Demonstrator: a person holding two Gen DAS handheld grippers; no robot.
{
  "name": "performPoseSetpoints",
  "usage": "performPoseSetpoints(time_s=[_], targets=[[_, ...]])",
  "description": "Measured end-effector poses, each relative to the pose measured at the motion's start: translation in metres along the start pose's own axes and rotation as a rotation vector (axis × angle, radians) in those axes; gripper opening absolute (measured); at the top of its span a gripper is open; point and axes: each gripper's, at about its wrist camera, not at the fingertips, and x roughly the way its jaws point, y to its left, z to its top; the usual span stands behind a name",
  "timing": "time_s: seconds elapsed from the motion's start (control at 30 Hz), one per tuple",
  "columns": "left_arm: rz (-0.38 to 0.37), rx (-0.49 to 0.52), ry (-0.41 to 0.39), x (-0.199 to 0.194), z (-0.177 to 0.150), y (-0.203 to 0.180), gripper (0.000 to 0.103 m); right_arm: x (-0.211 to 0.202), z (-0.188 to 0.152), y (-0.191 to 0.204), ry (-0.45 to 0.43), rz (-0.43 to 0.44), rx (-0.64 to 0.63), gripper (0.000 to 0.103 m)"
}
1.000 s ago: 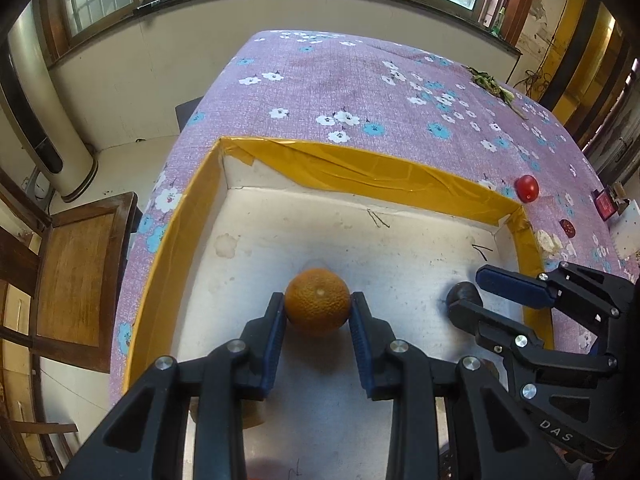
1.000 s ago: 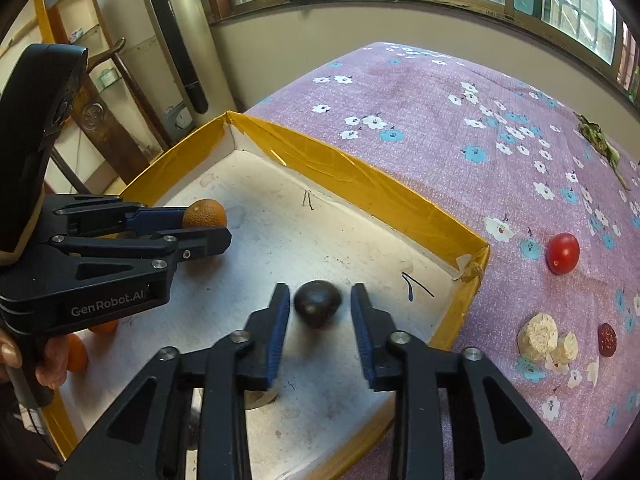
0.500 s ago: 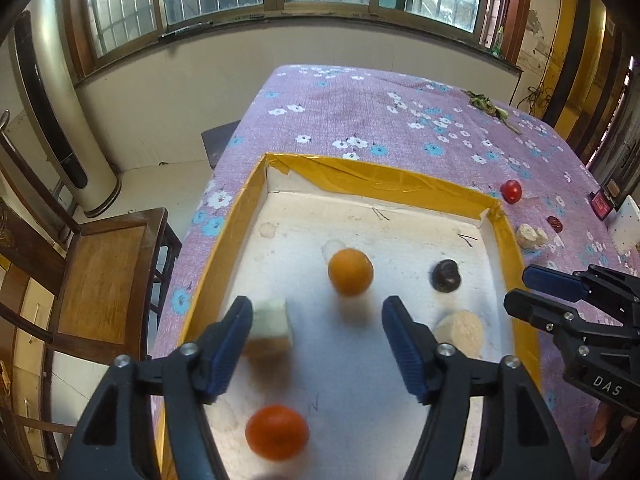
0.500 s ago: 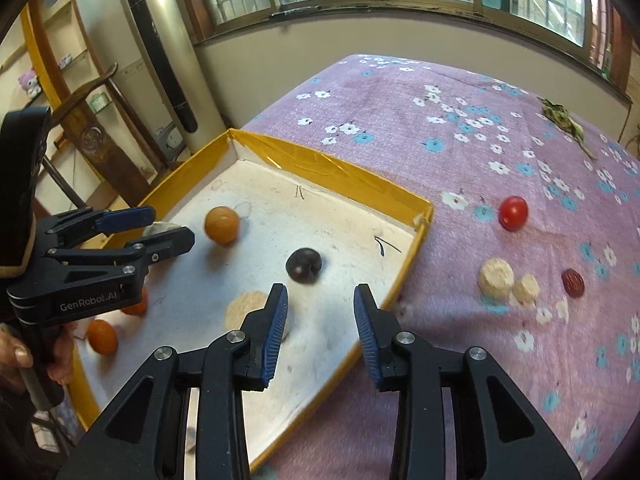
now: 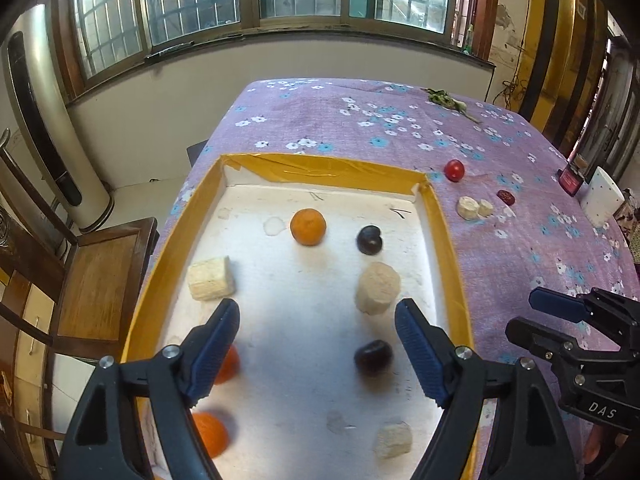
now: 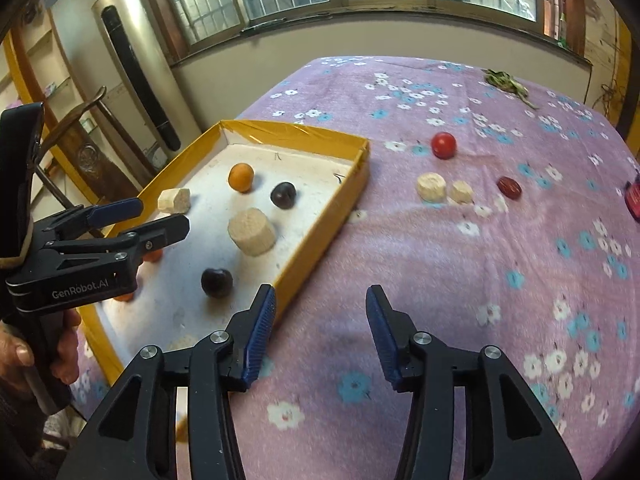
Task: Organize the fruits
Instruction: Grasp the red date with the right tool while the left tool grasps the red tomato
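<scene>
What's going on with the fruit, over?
Left gripper and right gripper opening, both empty. Round orange fruit in yellow-rimmed tray. Small red tomato outside on cloth, path clear.

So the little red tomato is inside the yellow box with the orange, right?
Not quite. The red tomato sits out on the purple flowered cloth, beyond the yellow box. The orange is inside the box. The right wrist view shows it clearly.
</scene>
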Motion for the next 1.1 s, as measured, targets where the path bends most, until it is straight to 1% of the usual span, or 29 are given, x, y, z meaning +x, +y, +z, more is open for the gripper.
performPoseSetpoints(time_s=[0.2,0.23,0.43,0.57,0.67,0.77,0.83,0.9,0.97,1.07,1.1], targets=[[0.005,-0.002,0.011,-0.005,-0.002,-0.029,0.084,-0.02,-0.01,-0.026,-0.022,0.005,0.016,0.049],[0.007,0.0,0.013,-0.005,-0.002,-0.035,0.085,-0.023,-0.01,-0.034,-0.024,0.007,0.027,0.05],[0.003,0.023,0.032,-0.005,-0.002,-0.067,0.086,-0.026,-0.01,-0.08,-0.036,-0.006,0.076,0.05],[-0.009,0.041,0.055,-0.003,0.001,-0.085,0.086,-0.018,0.008,-0.119,-0.062,-0.047,0.084,0.05],[-0.029,0.051,0.072,0.0,0.005,-0.098,0.086,-0.005,0.03,-0.15,-0.076,-0.031,0.108,0.05],[-0.028,0.085,0.086,0.005,0.012,-0.113,0.086,0.015,0.052,-0.163,-0.078,-0.03,0.074,0.05],[-0.023,0.11,0.088,0.008,0.016,-0.123,0.086,0.026,0.061,-0.164,-0.083,-0.02,0.037,0.043],[-0.024,0.124,0.091,0.012,0.02,-0.131,0.086,0.038,0.068,-0.163,-0.084,-0.035,-0.01,0.043],[-0.032,0.131,0.099,0.015,0.023,-0.136,0.086,0.049,0.072,-0.165,-0.066,-0.035,-0.025,0.042],[-0.033,0.15,0.101,0.019,0.028,-0.143,0.086,0.063,0.075,-0.171,-0.037,-0.043,-0.031,0.031],[-0.027,0.159,0.1,0.02,0.029,-0.145,0.086,0.066,0.075,-0.172,-0.034,-0.054,-0.037,0.024]])
